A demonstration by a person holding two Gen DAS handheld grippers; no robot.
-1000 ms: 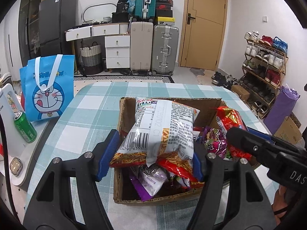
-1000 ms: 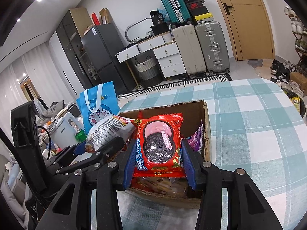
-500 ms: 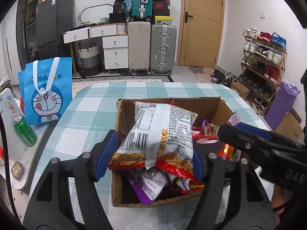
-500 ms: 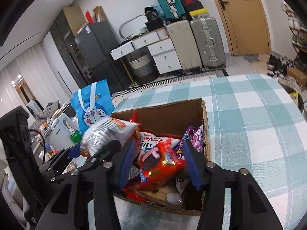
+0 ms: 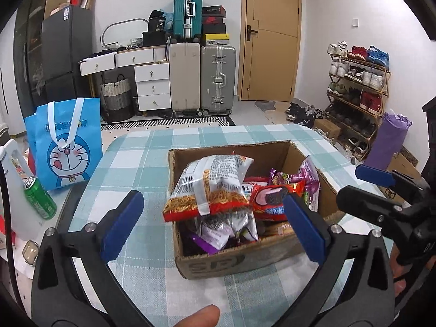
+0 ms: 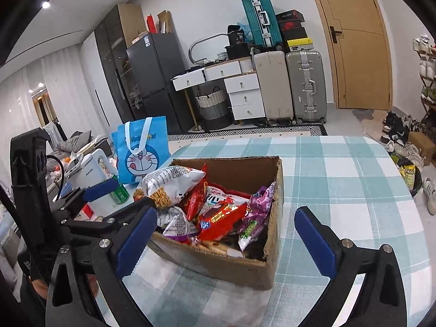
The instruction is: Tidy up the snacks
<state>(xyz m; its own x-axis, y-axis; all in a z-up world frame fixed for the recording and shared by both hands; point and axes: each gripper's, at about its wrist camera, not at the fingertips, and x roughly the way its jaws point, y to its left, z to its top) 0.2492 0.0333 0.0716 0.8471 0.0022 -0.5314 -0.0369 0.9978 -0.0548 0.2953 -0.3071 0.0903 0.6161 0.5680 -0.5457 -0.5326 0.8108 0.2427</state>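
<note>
While both claws are opening, chip bag (image 5: 215,185) in the box (image 5: 234,261), beyond left claw (image 5: 212,226), ungripped.

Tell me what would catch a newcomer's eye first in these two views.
The cardboard box heaped with bright snack packs sits mid-table on the teal checked tablecloth, with the big white-and-red noodle-snack bag on top at its left side. Left of the table stands a blue cartoon-cat tote bag. Both grippers' blue-padded jaws are opening, empty, in front of the box.
</note>
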